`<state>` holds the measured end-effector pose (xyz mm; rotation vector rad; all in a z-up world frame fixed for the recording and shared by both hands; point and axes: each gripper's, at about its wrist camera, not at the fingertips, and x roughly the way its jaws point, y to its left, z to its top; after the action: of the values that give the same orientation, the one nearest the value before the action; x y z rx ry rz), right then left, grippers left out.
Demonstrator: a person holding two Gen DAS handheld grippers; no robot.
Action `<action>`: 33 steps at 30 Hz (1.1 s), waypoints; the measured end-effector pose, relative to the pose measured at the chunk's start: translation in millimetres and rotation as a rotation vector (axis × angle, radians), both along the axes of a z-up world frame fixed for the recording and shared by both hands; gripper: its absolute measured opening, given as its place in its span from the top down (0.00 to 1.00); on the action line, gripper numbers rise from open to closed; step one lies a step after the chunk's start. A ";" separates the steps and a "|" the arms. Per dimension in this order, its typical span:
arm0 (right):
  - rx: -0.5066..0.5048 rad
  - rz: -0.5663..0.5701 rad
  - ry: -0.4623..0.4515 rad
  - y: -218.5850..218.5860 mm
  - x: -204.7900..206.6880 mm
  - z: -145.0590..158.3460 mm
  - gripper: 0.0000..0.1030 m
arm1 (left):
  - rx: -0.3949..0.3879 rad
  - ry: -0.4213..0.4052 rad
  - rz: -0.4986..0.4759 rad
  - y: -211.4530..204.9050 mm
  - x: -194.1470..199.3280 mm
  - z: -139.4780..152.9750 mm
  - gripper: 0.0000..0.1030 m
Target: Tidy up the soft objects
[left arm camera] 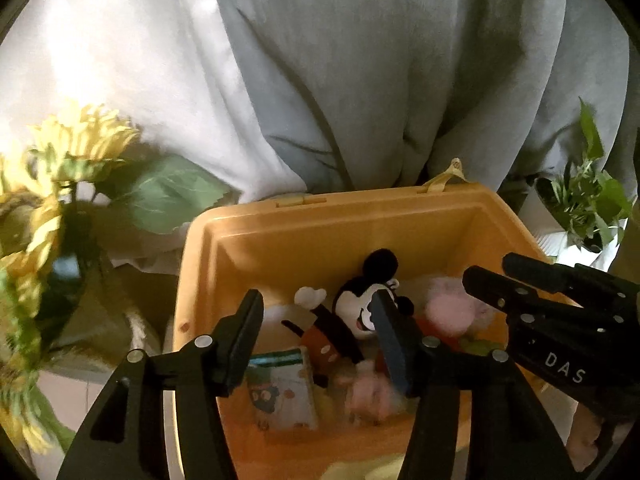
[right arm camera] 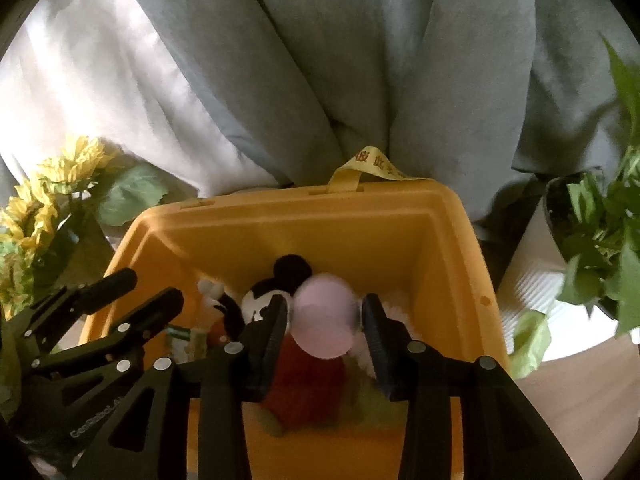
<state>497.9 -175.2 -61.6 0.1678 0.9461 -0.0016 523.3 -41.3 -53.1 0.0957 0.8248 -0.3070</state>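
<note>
Left wrist view: left gripper [left arm camera: 316, 332] hanging over yellow bin [left arm camera: 248, 248], jaws spread, nothing between them. Mouse toy [left arm camera: 360, 308] and printed pouch [left arm camera: 284, 392] lying inside bin, below fingers. Right gripper [left arm camera: 500, 276] crowding bin's right rim. Sunflowers [left arm camera: 60, 152] sitting just beside left wall.

Right wrist view: right gripper [right arm camera: 324, 328] sitting inside bin [right arm camera: 452, 248], jaws bracketing pink-headed doll [right arm camera: 324, 320]; grip contact blurred, cannot tell. Potted plant [right arm camera: 600, 232] standing near right wall; curtain [right arm camera: 320, 60] hanging behind far rim.
</note>
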 end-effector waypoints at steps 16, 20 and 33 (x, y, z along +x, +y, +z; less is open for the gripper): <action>-0.084 -0.038 -0.129 21.0 -95.3 62.5 0.40 | 0.026 -0.171 0.096 32.2 -105.4 54.5 0.29; -0.115 -0.067 -0.171 31.1 -129.0 79.9 0.36 | 0.031 -0.226 0.110 42.2 -140.9 69.1 0.25; -0.144 -0.134 -0.312 39.1 -247.0 132.2 0.25 | 0.029 -0.349 0.111 52.9 -254.1 109.4 0.08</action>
<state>250.9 -136.1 70.6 0.0944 0.6193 -0.1627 269.3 11.6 56.3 0.1257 0.4864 -0.1667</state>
